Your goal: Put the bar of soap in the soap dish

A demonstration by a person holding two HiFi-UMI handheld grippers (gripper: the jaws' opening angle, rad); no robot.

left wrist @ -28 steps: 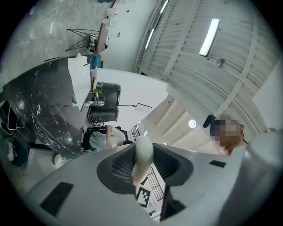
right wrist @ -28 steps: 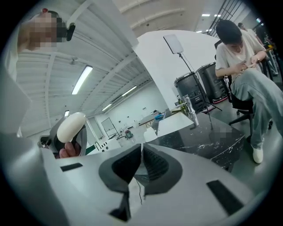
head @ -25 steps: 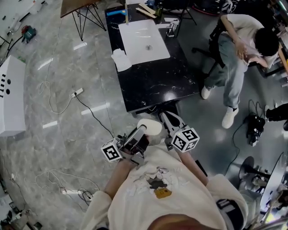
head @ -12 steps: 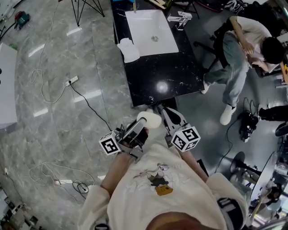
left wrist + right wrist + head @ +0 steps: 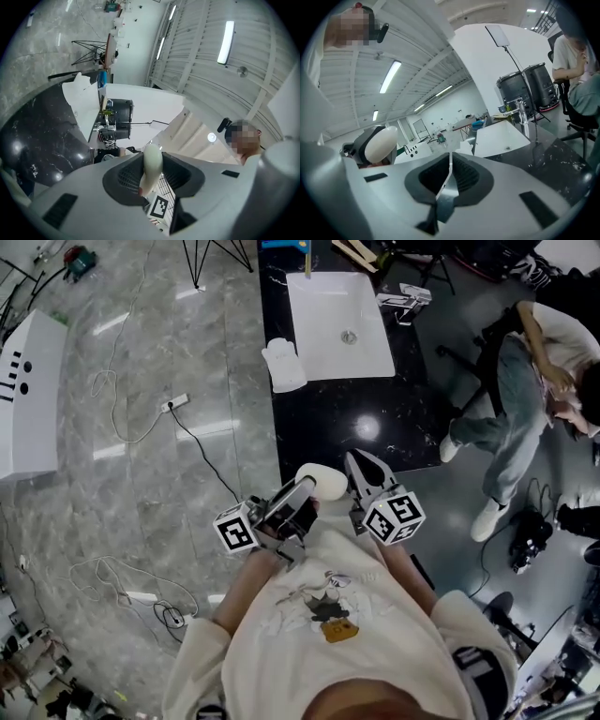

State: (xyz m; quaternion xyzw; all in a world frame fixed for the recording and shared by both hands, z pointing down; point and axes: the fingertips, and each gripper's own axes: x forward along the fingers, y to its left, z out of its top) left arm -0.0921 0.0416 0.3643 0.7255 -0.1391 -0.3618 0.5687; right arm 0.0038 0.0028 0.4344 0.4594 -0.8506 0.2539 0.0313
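Observation:
The pale oval bar of soap (image 5: 322,481) is clamped between the jaws of my left gripper (image 5: 312,487), held in front of the person's chest, short of the black counter (image 5: 347,418). In the left gripper view the soap (image 5: 152,161) stands edge-on between the pads. My right gripper (image 5: 356,460) is beside it, shut with nothing in it (image 5: 449,157). A small white dish-like object (image 5: 283,364) lies on the counter left of the white sink (image 5: 337,315); it also shows in the right gripper view (image 5: 464,146).
A faucet (image 5: 403,301) stands at the sink's right edge. A seated person (image 5: 525,381) is right of the counter. Cables and a power strip (image 5: 169,405) lie on the grey floor to the left, with a white cabinet (image 5: 28,409) at the far left.
The view has shifted toward the counter, which now lies closer to the grippers. Both grippers kept their pose, and the soap stays in the left one.

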